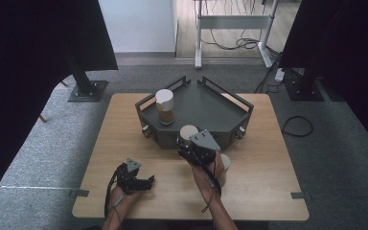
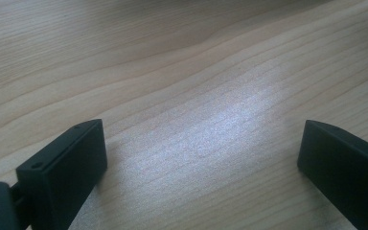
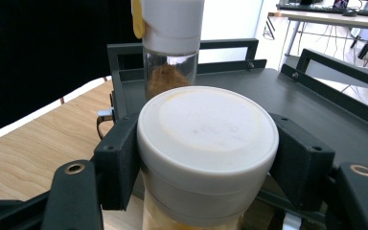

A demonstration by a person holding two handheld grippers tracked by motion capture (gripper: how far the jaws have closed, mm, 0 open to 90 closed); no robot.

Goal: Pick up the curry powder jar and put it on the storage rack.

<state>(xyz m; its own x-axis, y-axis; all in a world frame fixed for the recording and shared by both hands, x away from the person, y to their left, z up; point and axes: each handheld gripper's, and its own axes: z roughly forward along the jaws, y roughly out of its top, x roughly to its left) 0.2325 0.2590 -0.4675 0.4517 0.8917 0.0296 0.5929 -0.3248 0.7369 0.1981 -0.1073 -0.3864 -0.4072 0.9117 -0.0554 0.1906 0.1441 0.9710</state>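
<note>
My right gripper (image 1: 189, 143) is shut on a white-lidded jar (image 1: 188, 132), held just above the front edge of the dark grey tray (image 1: 206, 112). In the right gripper view the black pads (image 3: 120, 160) press the jar (image 3: 206, 129) from both sides just under its lid, and yellowish contents show below. A second jar (image 1: 165, 107) with a white cap and brown contents stands upright on the tray's left part, also seen in the right gripper view (image 3: 171, 43). My left gripper (image 1: 146, 182) rests low over the wooden table (image 2: 187, 72), its jaws wide apart with nothing between them.
A third white-topped jar (image 1: 224, 167) stands on the table just right of my right hand, partly hidden by it. The tray has raised handle rails (image 1: 230, 93) along its sides. Black stands (image 1: 84, 86) and floor cables (image 1: 297, 125) lie beyond the table.
</note>
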